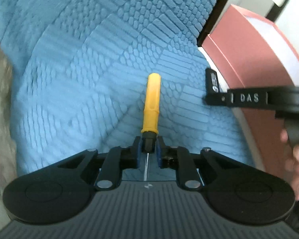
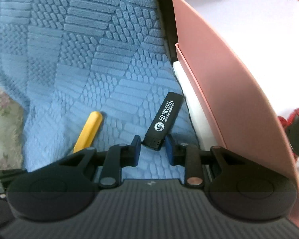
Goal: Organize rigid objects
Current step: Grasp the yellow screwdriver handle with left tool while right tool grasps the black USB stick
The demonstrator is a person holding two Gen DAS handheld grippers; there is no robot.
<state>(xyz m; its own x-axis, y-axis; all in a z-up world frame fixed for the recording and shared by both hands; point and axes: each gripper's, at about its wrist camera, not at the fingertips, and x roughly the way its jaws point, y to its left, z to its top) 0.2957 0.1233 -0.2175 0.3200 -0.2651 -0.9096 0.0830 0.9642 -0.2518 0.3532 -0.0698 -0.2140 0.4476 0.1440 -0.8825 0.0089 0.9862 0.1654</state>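
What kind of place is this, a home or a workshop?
Probably a home, perhaps a bed or sofa. The things lie on a soft blue quilted cover, a flowered cloth shows at its edge, and an open pink box stands beside a black lighter.

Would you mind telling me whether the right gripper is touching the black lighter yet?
Apart. The right wrist view shows the right gripper open around the black lighter, with blue mat visible between each pad and its lower end.

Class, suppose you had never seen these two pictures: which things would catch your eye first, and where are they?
The yellow-handled screwdriver, clamped at its collar by the left gripper over the blue textured cloth. Next, the black lighter lying on the cloth, its near end between the right gripper's open fingers. The pink box stands to the right.
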